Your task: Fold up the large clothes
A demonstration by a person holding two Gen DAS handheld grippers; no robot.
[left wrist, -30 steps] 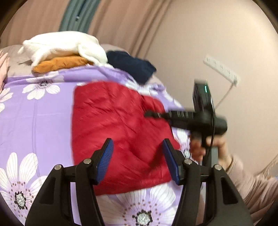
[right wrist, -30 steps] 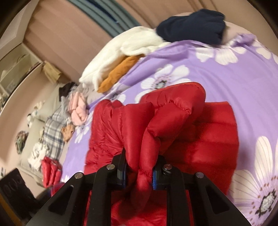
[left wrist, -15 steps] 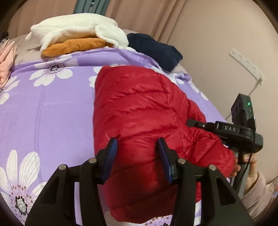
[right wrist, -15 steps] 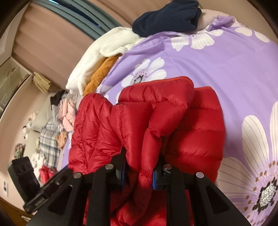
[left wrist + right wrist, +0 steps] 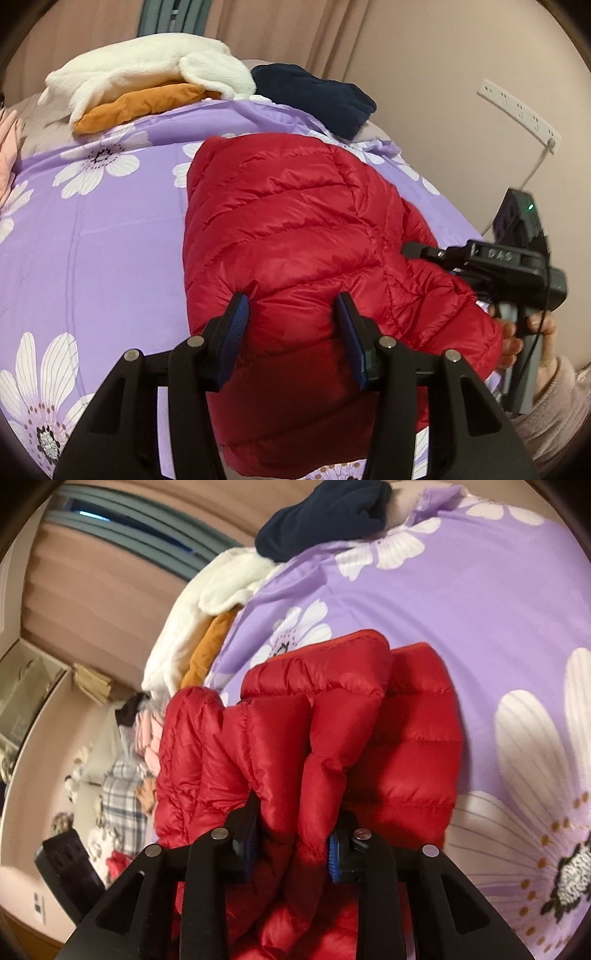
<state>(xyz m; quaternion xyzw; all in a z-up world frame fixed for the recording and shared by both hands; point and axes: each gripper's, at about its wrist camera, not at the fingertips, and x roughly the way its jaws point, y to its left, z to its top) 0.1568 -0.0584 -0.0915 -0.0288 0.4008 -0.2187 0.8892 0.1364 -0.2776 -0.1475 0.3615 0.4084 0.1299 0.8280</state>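
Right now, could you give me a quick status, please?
Right gripper opening, red jacket fold between fingers. Left gripper open over jacket. Nothing in the way.

Only one bit of text I can read: raised letters "DAS" on the black top bar of my right hand-held gripper (image 5: 424, 254), seen from the left wrist cam, approx mid-right of frame. Letters are same dark colour as the housing, so faint. Small white plate w/ dark marks low on the wall (image 5: 38, 910) in the right wrist view is too small to read. No other labels, brands, nos. or signs legible.
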